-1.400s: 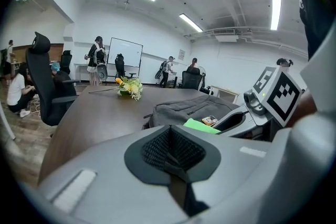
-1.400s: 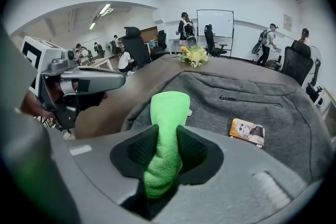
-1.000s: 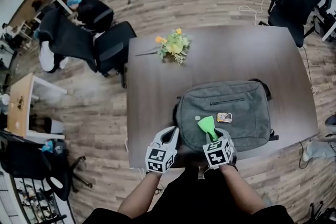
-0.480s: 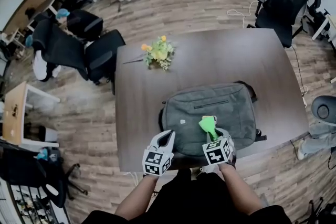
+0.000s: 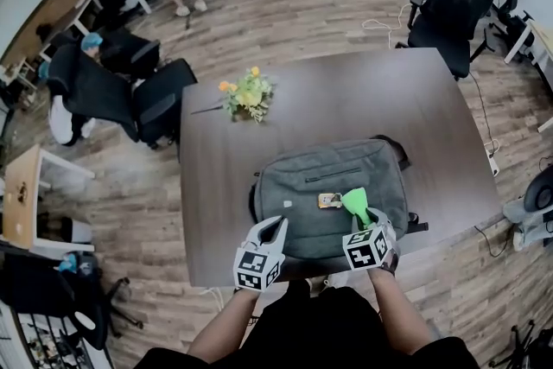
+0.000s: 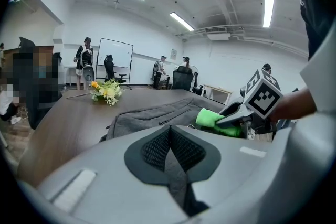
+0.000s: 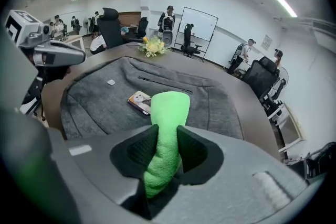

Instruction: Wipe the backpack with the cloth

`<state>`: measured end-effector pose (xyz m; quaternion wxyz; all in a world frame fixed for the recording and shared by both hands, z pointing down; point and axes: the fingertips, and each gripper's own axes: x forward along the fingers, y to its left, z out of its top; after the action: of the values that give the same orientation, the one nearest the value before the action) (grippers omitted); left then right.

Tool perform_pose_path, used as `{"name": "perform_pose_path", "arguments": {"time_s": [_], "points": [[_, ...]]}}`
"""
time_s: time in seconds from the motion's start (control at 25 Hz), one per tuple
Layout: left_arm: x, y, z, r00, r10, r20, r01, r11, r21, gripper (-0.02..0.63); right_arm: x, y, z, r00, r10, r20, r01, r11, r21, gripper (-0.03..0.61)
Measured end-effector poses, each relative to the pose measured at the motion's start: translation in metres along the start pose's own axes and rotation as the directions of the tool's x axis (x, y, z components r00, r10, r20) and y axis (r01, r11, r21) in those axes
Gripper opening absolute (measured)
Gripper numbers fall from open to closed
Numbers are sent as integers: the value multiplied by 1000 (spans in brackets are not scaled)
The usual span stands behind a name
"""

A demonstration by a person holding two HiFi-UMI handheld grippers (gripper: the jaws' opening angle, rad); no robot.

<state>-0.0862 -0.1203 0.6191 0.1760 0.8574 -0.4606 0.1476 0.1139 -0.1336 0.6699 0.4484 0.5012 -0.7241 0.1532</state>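
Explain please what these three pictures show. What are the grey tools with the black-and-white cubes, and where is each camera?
There is no robot: a person holds a two-jaw gripper in each hand. One camera looks down from the person's head; the other two ride on the grippers. On the dark table lie a grey backpack, with a small card on it, and some flowers. The right gripper is shut on a green cloth over the backpack. The left gripper is shut and empty.

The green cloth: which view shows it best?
The right gripper view: the green cloth fills the centre, clamped in the right gripper. The head view shows it small over the grey fabric backpack. The left gripper view shows only its side.
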Motion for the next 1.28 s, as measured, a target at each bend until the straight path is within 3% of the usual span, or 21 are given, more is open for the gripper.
{"name": "perform_pose_path", "arguments": {"time_s": [0.6,0.84,1.0,1.12,1.28], "points": [[-5,-5,3,1000,18,8,-18,1000,-9,18,-34,-95,-5,984,-168,65,156,976,153,111],[-11,0,5,999,36,15,-36,999,-29,18,-44,-108,-6,978,-191,84,173,967,188,109],[-14,4,16,998,47,40,-45,998,-42,18,-58,-102,11,969,-173,174,136,969,205,109],[-18,6,25,996,58,66,-55,998,-42,18,-78,-95,39,939,-158,306,94,972,214,109],[-25,15,37,992,85,97,-81,996,-48,18,-110,-89,81,849,-147,507,39,976,216,109]]}}
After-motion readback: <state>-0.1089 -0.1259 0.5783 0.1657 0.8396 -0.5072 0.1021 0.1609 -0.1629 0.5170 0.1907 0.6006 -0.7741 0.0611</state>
